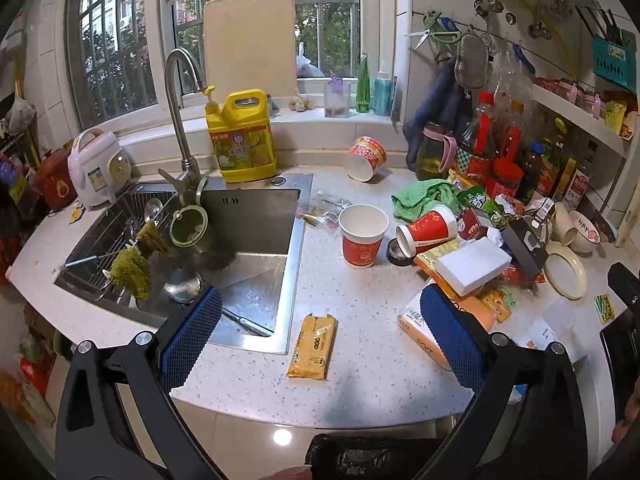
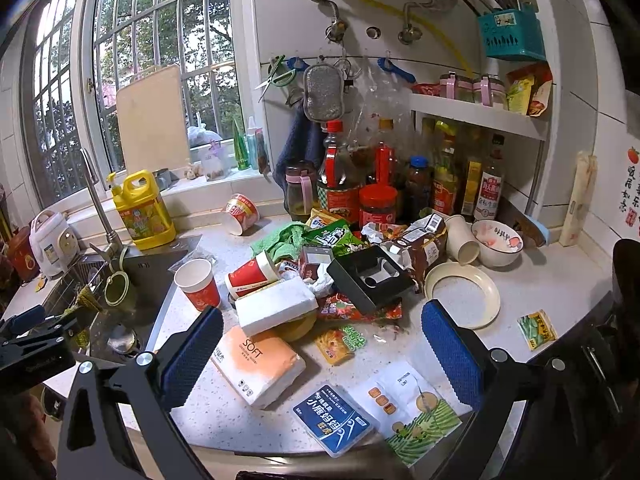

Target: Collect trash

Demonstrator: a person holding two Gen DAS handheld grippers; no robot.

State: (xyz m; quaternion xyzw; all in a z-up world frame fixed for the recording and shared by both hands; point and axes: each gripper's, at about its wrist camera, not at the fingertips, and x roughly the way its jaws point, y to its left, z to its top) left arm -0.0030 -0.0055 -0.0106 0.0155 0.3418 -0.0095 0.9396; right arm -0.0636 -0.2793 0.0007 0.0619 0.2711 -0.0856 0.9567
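Both grippers hover empty at the countertop's (image 1: 360, 360) front edge, left gripper (image 1: 320, 336) spread above a yellow wrapper (image 1: 313, 346), right gripper (image 2: 322, 354) spread above a tissue pack (image 2: 256, 364); 2 red cups (image 1: 363, 235) sit beside the sink (image 1: 248, 240).

A white speckled counter (image 1: 360, 360) fills the kitchen, with a steel sink (image 1: 256, 240) set in at nine o'clock. Barred windows (image 1: 256, 20) at twelve o'clock let in daylight past green trees. White tiled walls (image 2: 608, 92) rise at three o'clock, carrying a white shelf (image 2: 480, 114). Pale floor tile (image 1: 248, 436) gleams at six o'clock.
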